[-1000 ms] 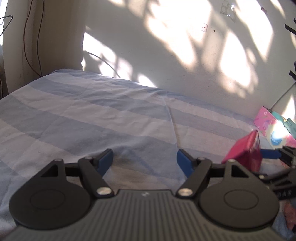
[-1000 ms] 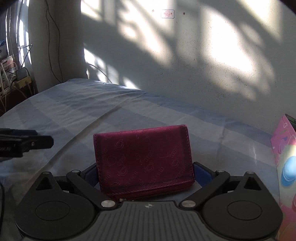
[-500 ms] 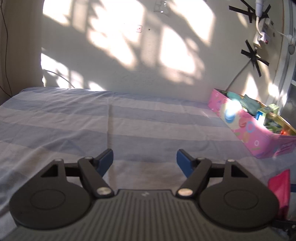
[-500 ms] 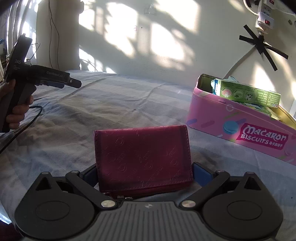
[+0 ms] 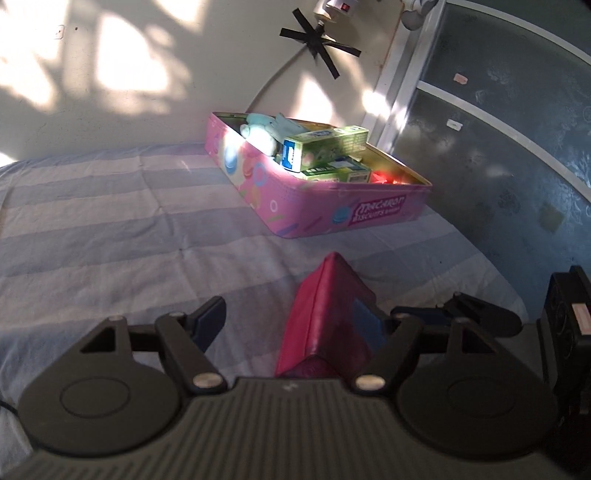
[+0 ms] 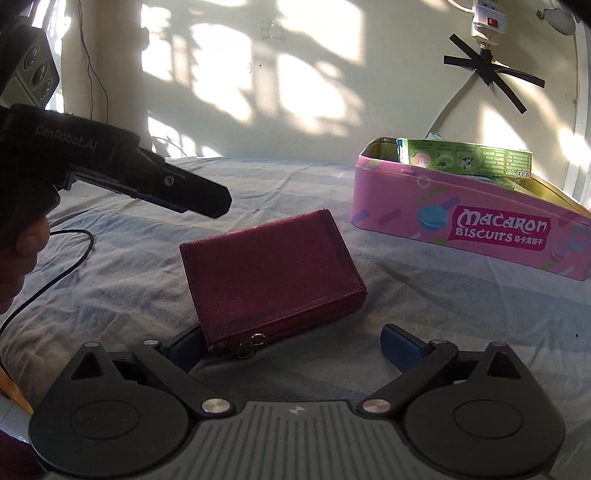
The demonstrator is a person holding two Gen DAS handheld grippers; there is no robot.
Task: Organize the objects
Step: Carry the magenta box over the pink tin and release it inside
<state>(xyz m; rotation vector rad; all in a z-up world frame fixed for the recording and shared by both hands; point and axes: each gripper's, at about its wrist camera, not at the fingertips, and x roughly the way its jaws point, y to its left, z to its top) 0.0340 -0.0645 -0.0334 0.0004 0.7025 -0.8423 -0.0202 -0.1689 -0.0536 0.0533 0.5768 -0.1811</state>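
Observation:
A dark red wallet (image 6: 273, 273) lies askew on the striped blue sheet (image 5: 110, 221). My right gripper (image 6: 291, 332) is open around its near edge. The left finger (image 6: 184, 347) sits by the wallet's corner and the right finger (image 6: 402, 347) stands clear of it. My left gripper (image 5: 288, 310) is open and empty, with the wallet (image 5: 325, 314) just beyond its fingers. In the right wrist view the left gripper (image 6: 214, 206), held by a hand (image 6: 22, 240), hovers up and left of the wallet. An open pink biscuit tin (image 6: 461, 229) stands to the right.
The tin (image 5: 332, 218) holds green boxes (image 5: 325, 147), a teal soft toy (image 5: 266, 125) and something red. A wall runs behind the bed with a taped cable (image 6: 491, 74) and a power strip (image 6: 487, 22). A frosted pane (image 5: 498, 129) stands right. A black cord (image 6: 66, 266) lies on the sheet.
The left view swung right from bare bed to the tin and wallet. The right gripper carried the wallet toward the tin; the wallet has since tipped askew and the right finger is off it.

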